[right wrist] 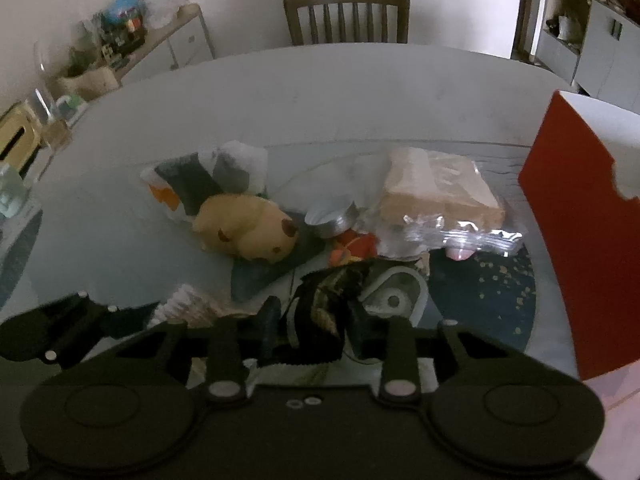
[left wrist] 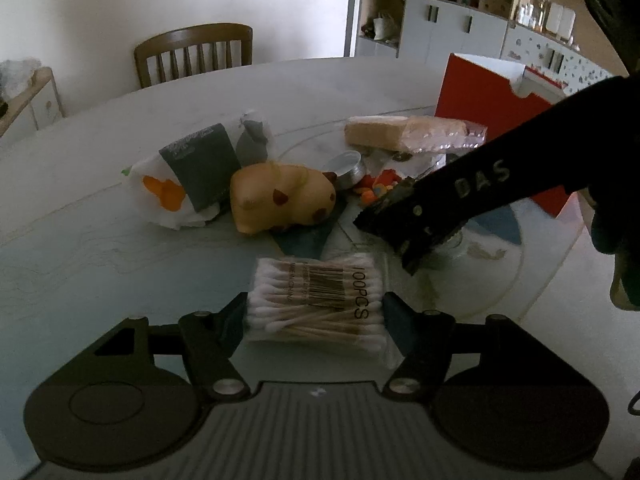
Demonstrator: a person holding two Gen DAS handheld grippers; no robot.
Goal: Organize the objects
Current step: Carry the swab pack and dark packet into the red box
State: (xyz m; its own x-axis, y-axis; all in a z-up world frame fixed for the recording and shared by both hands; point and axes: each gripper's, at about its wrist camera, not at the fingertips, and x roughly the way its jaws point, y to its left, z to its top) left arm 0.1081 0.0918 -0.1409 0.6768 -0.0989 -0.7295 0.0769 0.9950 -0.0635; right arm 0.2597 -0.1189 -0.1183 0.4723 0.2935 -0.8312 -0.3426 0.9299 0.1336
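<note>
Cotton swabs [left wrist: 316,300] sit gripped in the left claw [left wrist: 314,312], a dark packet [right wrist: 332,300] in the right claw [right wrist: 314,320]; toy [left wrist: 282,196], tin [left wrist: 348,168] and bread [left wrist: 404,132] lie unsorted on the worktop [left wrist: 100,208] beside the red box [left wrist: 492,120].

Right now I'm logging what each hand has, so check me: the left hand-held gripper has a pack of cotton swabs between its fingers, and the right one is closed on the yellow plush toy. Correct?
Not quite. The left hand-held gripper does have the pack of cotton swabs between its fingers, but the right hand-held gripper is closed on a dark patterned packet, as the right wrist view shows. The yellow plush toy lies untouched on the table.
</note>
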